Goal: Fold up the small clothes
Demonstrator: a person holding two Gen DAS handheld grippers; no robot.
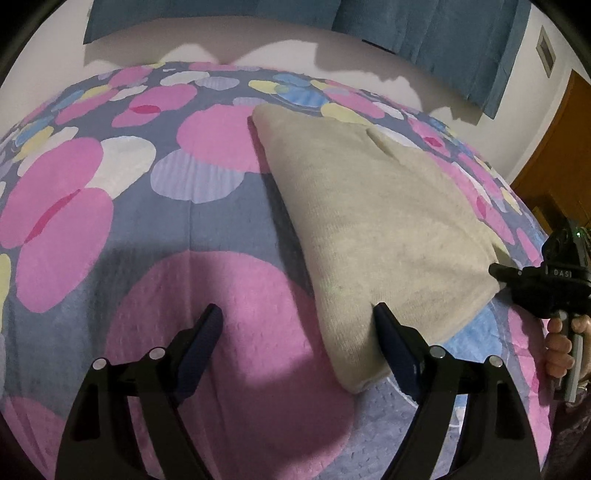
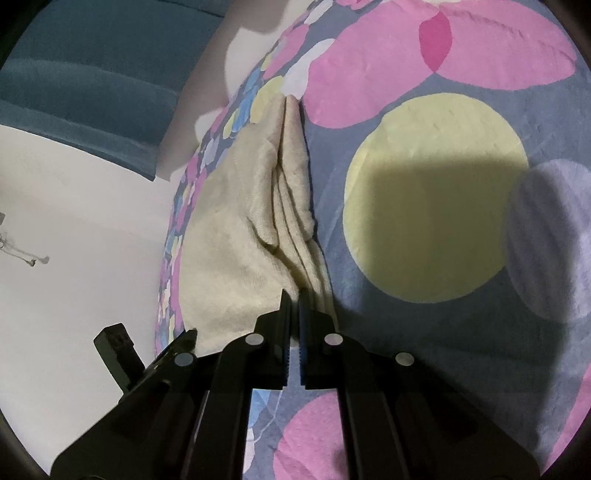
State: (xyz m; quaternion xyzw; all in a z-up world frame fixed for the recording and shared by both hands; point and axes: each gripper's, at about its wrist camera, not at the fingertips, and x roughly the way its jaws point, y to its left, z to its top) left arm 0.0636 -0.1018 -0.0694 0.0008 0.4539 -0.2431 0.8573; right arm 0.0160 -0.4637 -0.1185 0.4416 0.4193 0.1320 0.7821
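Note:
A cream knitted garment (image 1: 373,221) lies folded flat on the flowered bed cover (image 1: 122,206). My left gripper (image 1: 297,315) hovers wide open over its near left corner. One finger is above the cloth edge and the other above bare cover, with nothing gripped. My right gripper (image 1: 496,272), held by a hand, comes in from the right and meets the garment's right edge. In the right wrist view the right gripper (image 2: 294,297) is shut, its tips pinching the layered edge of the garment (image 2: 229,229).
Blue curtains (image 1: 424,29) and a white wall stand behind the bed. A wooden door (image 1: 561,155) is at the far right. The bed's edge drops off just beyond the garment's far side (image 2: 173,236). Wide cover lies to the left.

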